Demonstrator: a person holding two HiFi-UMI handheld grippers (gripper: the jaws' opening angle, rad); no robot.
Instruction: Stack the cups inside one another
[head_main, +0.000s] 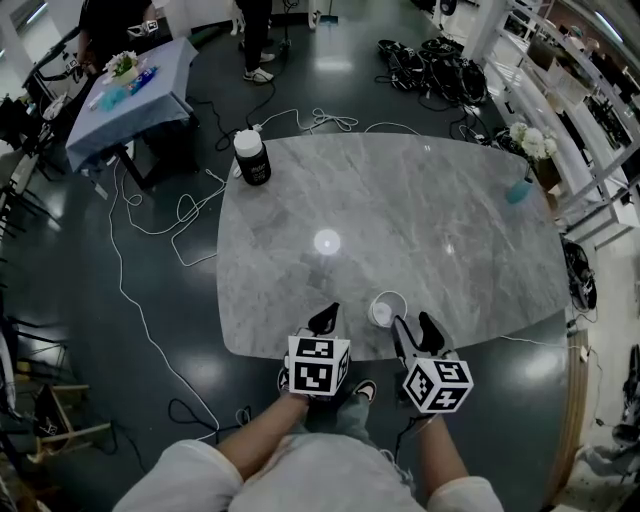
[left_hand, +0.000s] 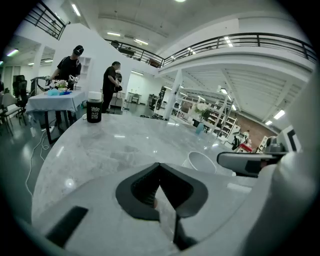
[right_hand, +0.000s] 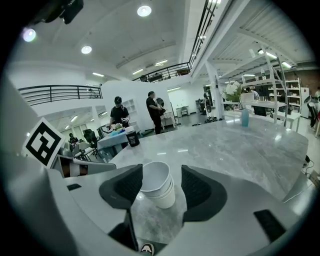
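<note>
**Head view:** grey marble tabletop (head_main: 450, 230). Nested stack of white cups (head_main: 384, 309) upright near front edge, seen from above, cup count unreadable. Left tongs (head_main: 325, 318) just left of stack, right tongs (head_main: 415, 333) just right of it. Black jar with white lid (head_main: 252, 158) at far left edge.

**Left gripper view:** left tongs closed together, nothing between. Stack's lower part hidden behind tongs body.

**Right gripper view:** right tongs apart, stack standing between them on tabletop. Contact with left pad uncertain.

Glossy grey marble-look table (head_main: 450, 230) bears smooth white cups (right_hand: 157, 185); fingers (right_hand: 199, 191) matt black.
</note>
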